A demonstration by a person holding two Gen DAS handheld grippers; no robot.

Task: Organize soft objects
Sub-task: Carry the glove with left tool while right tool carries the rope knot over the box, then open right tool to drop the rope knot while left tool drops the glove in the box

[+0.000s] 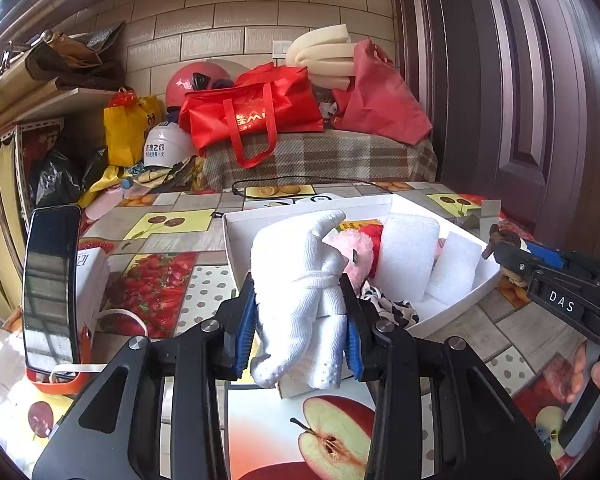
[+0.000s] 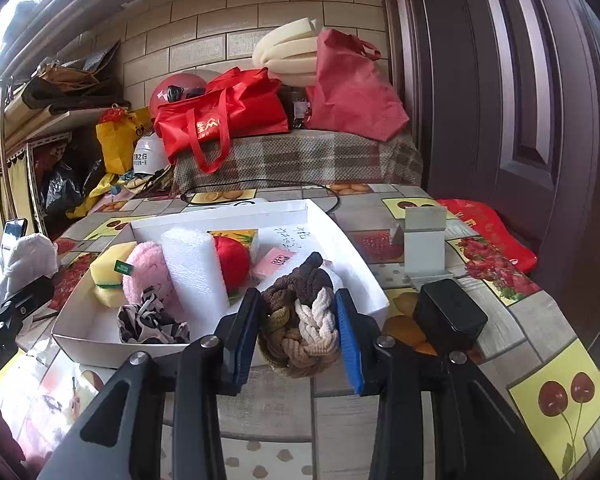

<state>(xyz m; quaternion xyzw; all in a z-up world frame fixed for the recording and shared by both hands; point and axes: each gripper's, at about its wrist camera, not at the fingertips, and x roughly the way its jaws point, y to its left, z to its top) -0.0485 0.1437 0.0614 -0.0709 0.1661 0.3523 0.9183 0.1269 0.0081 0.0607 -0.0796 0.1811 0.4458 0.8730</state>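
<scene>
Tongs in both our hands are busy. Our left tongs [image 1: 300,320] are clenched on a white towel bundle [image 1: 300,292], which hangs between the blue pads above the bench [image 1: 172,240]. Our right tongs [image 2: 300,328] grip a knotted ball of brown and cream cords [image 2: 300,320]. Just ahead of both tongs sits a white cardboard tray [image 2: 356,276]; inside it we see a pink plush [image 2: 148,272], a white foam block [image 2: 192,276], a red plush ball [image 2: 232,264], a yellow sponge [image 2: 108,276] and a black-and-white patterned cloth [image 2: 152,324]. Left of our left tongs a phone [image 1: 52,284] stands upright.
</scene>
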